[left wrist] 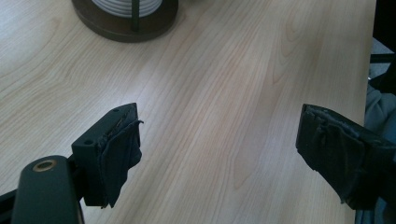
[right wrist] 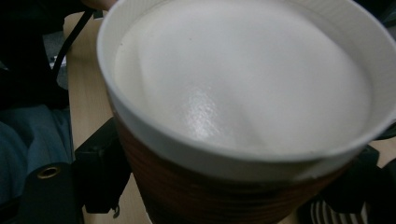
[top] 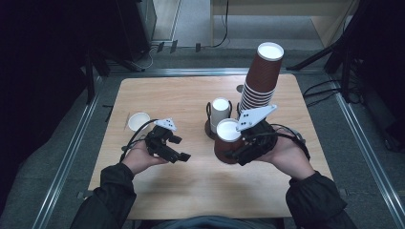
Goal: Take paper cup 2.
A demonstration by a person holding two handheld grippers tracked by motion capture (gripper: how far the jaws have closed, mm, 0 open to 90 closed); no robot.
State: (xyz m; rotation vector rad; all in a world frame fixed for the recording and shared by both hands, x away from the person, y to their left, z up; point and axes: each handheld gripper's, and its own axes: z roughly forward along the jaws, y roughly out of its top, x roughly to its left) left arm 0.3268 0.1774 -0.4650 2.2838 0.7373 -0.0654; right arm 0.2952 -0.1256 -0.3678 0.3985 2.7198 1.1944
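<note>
While the right gripper [top: 237, 153] is clamping a brown cup [top: 228, 141] by its ribbed wall, the cup is sitting upright near the table [top: 191, 95] centre, rim up, white inside showing. In the right gripper view the jaws are flanking the cup [right wrist: 243, 140] on both sides, pads against the wall; base is cut off, so contact w/ the tabletop can't be confirmed.

Left gripper [top: 184, 156] is hovering empty just left of the cup, jaws approx. half open, nothing between them; its own view is showing bare wood betw. the pads [left wrist: 119, 154].

Key relation: cup axis is vertical; holder [top: 212, 126] w/ an inverted white cup [top: 220, 112] is standing directly behind it, toward the far edge, touching or nearly so — can't tell. Tall cup stack [top: 260, 78] is leaning by the far-right corner. Right hand is the nearer one to both. A small white cup [top: 138, 120] is lying near the left edge, well apart.

Judgement: any next move depends on clearance betw. cup and holder.
</note>
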